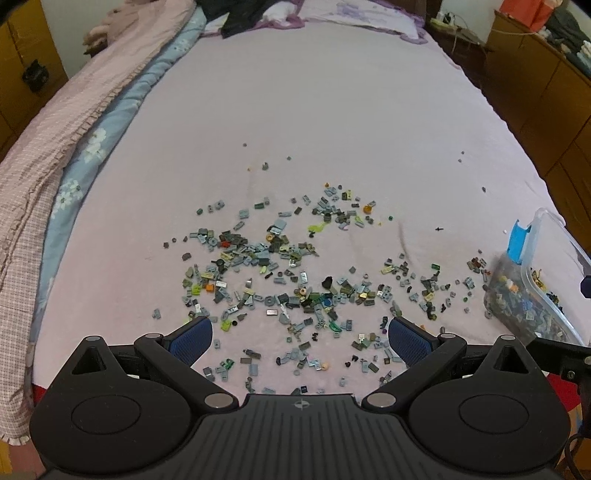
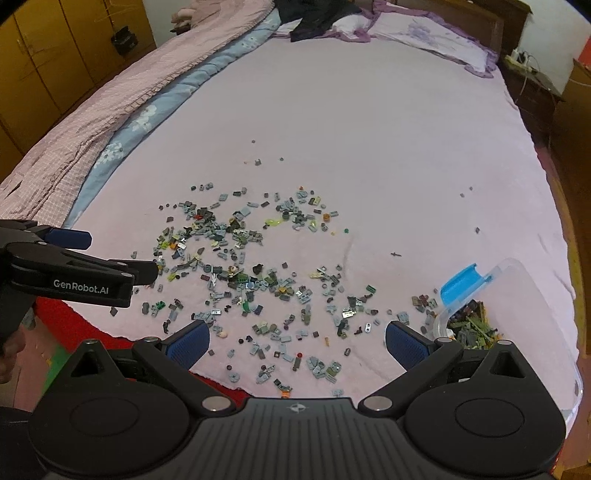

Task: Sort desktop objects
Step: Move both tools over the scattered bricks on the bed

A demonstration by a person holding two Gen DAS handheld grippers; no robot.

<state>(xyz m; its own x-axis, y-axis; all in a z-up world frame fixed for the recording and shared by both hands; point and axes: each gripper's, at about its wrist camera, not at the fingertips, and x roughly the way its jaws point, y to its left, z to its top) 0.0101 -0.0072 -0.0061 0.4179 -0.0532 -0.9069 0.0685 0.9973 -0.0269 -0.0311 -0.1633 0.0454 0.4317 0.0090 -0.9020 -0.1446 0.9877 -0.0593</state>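
Observation:
Many small toy bricks, mostly grey, green and black, lie scattered on a pink bed sheet; they also show in the right wrist view. A clear plastic box with a blue clip, part filled with bricks, sits at the right; it also shows in the right wrist view. My left gripper is open and empty above the near bricks. My right gripper is open and empty above bricks near the bed's front edge. The left gripper also shows from the side at the left of the right wrist view.
A folded pink and blue quilt lies along the bed's left side. Pillows and dark cloth lie at the far end. Wooden cabinets stand to the right. A red mat lies below the bed's front edge.

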